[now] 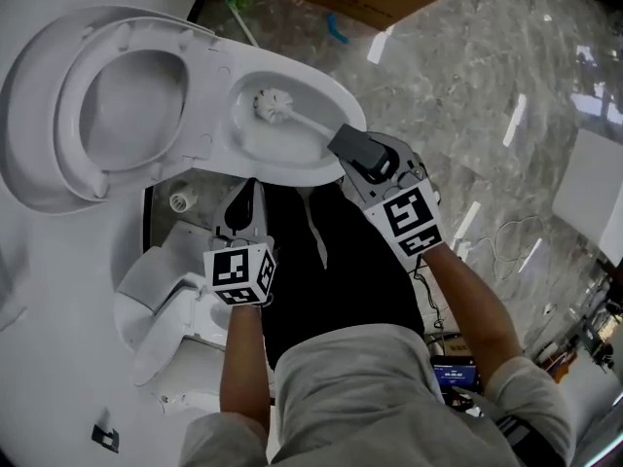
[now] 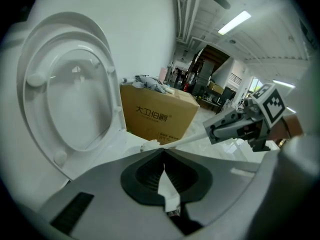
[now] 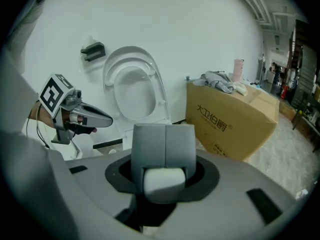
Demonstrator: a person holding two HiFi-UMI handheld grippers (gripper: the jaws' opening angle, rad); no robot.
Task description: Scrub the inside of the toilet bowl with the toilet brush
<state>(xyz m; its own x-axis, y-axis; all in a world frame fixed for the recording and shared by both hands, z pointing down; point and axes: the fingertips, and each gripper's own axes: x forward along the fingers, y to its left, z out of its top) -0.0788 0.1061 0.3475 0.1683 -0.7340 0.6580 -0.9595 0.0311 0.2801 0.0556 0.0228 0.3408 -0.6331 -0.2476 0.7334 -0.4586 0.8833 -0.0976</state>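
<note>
- Gripping the toilet brush [image 1: 274, 104] by the end of its white handle, my right gripper [image 1: 346, 146] has its jaws clenched. The right gripper view shows the white stub pinched between them.
- The bristle head sits down inside the toilet bowl [image 1: 346, 95], toward the hinge end of the basin. I cannot tell whether it presses on the porcelain.
- The handle slants up from the head and crosses over the bowl's rim to my right jaws.
- My left gripper [image 1: 245, 207] hangs just beside the bowl's near rim, outside it. Its jaws are closed on each other with nothing between them, and they point toward the bowl.
- The seat [image 1: 73, 115] and the lid [image 1: 29, 154] both stand tipped up at the back of the bowl.
- A cardboard box [image 3: 230, 119] with grey cloth [image 3: 217, 81] on top stands on the marble floor [image 1: 458, 95] beyond the toilet.
- A second, smaller white toilet [image 1: 161, 305] lies below my left gripper.
</note>
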